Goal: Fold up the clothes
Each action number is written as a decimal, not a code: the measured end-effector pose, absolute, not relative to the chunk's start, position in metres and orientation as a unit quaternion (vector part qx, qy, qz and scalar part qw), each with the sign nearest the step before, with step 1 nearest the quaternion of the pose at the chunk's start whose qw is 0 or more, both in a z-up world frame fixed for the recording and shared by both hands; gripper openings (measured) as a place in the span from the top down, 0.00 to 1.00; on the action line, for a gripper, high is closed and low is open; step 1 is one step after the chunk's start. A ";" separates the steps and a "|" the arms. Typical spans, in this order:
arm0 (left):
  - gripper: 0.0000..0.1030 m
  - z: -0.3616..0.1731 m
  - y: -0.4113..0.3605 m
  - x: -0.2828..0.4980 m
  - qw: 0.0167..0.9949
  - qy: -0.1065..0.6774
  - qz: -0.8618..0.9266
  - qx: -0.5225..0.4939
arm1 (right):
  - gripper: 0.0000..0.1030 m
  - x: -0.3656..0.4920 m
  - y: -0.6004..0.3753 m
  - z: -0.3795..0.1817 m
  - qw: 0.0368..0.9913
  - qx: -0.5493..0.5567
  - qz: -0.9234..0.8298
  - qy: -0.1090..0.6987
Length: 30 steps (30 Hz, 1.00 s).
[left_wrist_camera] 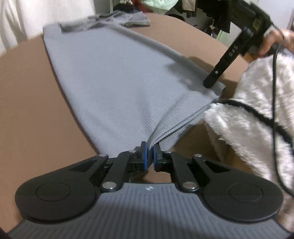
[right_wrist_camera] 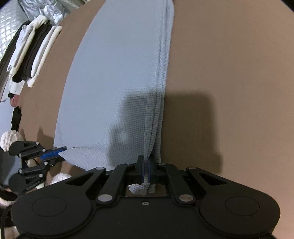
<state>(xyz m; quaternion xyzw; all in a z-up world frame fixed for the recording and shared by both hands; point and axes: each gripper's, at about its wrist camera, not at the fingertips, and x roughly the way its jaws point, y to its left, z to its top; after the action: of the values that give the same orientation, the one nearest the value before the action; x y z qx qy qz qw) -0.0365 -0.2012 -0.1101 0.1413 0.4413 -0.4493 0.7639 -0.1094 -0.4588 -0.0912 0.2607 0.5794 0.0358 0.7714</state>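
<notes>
A long grey waffle-knit garment (left_wrist_camera: 114, 77) lies folded lengthwise on the brown table (left_wrist_camera: 27, 103). My left gripper (left_wrist_camera: 150, 152) is shut on its near left corner, several layers bunched between the blue pads. In the right wrist view the same garment (right_wrist_camera: 114, 77) runs away from me, and my right gripper (right_wrist_camera: 146, 170) is shut on the stacked right edge at the near end. The left gripper (right_wrist_camera: 55, 153) shows there at the far left, clamped on the other near corner. The right gripper (left_wrist_camera: 214, 82) also appears in the left wrist view, on the garment's corner.
A fluffy white sleeve (left_wrist_camera: 257, 117) with a black cable (left_wrist_camera: 274, 92) fills the right of the left wrist view. A stack of folded white and dark clothes (right_wrist_camera: 33, 53) sits on the table's far left. More grey fabric (left_wrist_camera: 117, 18) and a cluttered clothes pile (left_wrist_camera: 183, 11) lie beyond.
</notes>
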 end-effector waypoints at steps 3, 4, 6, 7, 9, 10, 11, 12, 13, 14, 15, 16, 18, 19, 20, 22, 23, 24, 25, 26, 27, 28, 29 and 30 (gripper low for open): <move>0.76 -0.099 -0.178 -0.017 0.754 0.471 -0.449 0.089 | 0.95 -0.109 -0.457 -0.087 0.770 0.242 0.035 0.589; 0.65 -0.095 -0.169 -0.013 0.760 0.470 -0.443 0.076 | 0.92 -0.109 -0.455 -0.086 0.770 0.234 0.032 0.593; 0.53 -0.088 -0.151 -0.005 0.771 0.468 -0.429 0.051 | 0.69 -0.110 -0.454 -0.079 0.778 0.213 0.032 0.590; 0.52 -0.089 -0.146 0.002 0.776 0.473 -0.415 0.040 | 0.62 -0.112 -0.453 -0.075 0.786 0.206 0.040 0.581; 0.52 -0.096 -0.139 0.019 0.777 0.496 -0.387 0.008 | 0.56 -0.117 -0.459 -0.068 0.800 0.241 0.070 0.545; 0.52 -0.102 -0.138 0.025 0.769 0.509 -0.386 -0.014 | 0.49 -0.120 -0.464 -0.066 0.803 0.265 0.081 0.527; 0.52 -0.108 -0.137 0.030 0.761 0.522 -0.384 -0.036 | 0.47 -0.123 -0.468 -0.065 0.805 0.284 0.089 0.513; 0.52 -0.114 -0.136 0.035 0.752 0.535 -0.382 -0.058 | 0.45 -0.125 -0.472 -0.067 0.806 0.288 0.080 0.510; 0.52 -0.119 -0.137 0.039 0.745 0.543 -0.381 -0.074 | 0.45 -0.126 -0.476 -0.070 0.806 0.291 0.071 0.510; 0.52 -0.123 -0.140 0.040 0.742 0.547 -0.380 -0.083 | 0.45 -0.127 -0.478 -0.075 0.803 0.289 0.061 0.517; 0.52 -0.128 -0.143 0.041 0.738 0.550 -0.380 -0.092 | 0.45 -0.127 -0.480 -0.082 0.797 0.294 0.053 0.525; 0.52 -0.133 -0.145 0.042 0.735 0.554 -0.379 -0.100 | 0.45 -0.127 -0.482 -0.089 0.789 0.305 0.050 0.531; 0.52 -0.142 -0.151 0.043 0.728 0.561 -0.378 -0.117 | 0.45 -0.128 -0.484 -0.101 0.776 0.336 0.060 0.531; 0.55 -0.146 -0.154 0.044 0.724 0.564 -0.377 -0.126 | 0.45 -0.128 -0.483 -0.107 0.771 0.354 0.071 0.524; 0.65 -0.151 -0.157 0.045 0.720 0.567 -0.376 -0.135 | 0.45 -0.128 -0.482 -0.114 0.766 0.372 0.082 0.517; 0.96 -0.160 -0.163 0.047 0.712 0.574 -0.375 -0.152 | 0.45 -0.125 -0.473 -0.133 0.752 0.411 0.111 0.503; 0.96 -0.164 -0.166 0.048 0.708 0.577 -0.374 -0.160 | 0.45 -0.123 -0.469 -0.143 0.745 0.428 0.125 0.496; 0.96 -0.167 -0.167 0.047 0.707 0.576 -0.374 -0.165 | 0.45 -0.120 -0.464 -0.147 0.745 0.432 0.134 0.491; 0.97 -0.166 -0.167 0.046 0.711 0.571 -0.377 -0.165 | 0.47 -0.118 -0.461 -0.151 0.744 0.437 0.143 0.484; 0.97 -0.163 -0.167 0.044 0.716 0.564 -0.380 -0.160 | 0.52 -0.117 -0.463 -0.150 0.746 0.439 0.147 0.479; 0.97 -0.159 -0.166 0.043 0.722 0.555 -0.383 -0.153 | 0.76 -0.114 -0.463 -0.151 0.747 0.436 0.142 0.481; 0.97 -0.154 -0.164 0.041 0.729 0.546 -0.387 -0.147 | 0.90 -0.112 -0.462 -0.150 0.748 0.432 0.139 0.485; 0.97 -0.146 -0.161 0.039 0.734 0.536 -0.391 -0.143 | 0.90 -0.109 -0.459 -0.148 0.752 0.419 0.139 0.490; 0.97 -0.138 -0.158 0.038 0.739 0.526 -0.396 -0.140 | 0.90 -0.107 -0.457 -0.145 0.756 0.406 0.140 0.494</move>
<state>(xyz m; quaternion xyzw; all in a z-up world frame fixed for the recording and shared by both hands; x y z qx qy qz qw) 0.0381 -0.1578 -0.1376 -0.1403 0.5265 -0.3960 0.7391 -0.1070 -0.4568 -0.1451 0.4060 0.4943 0.1395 0.7559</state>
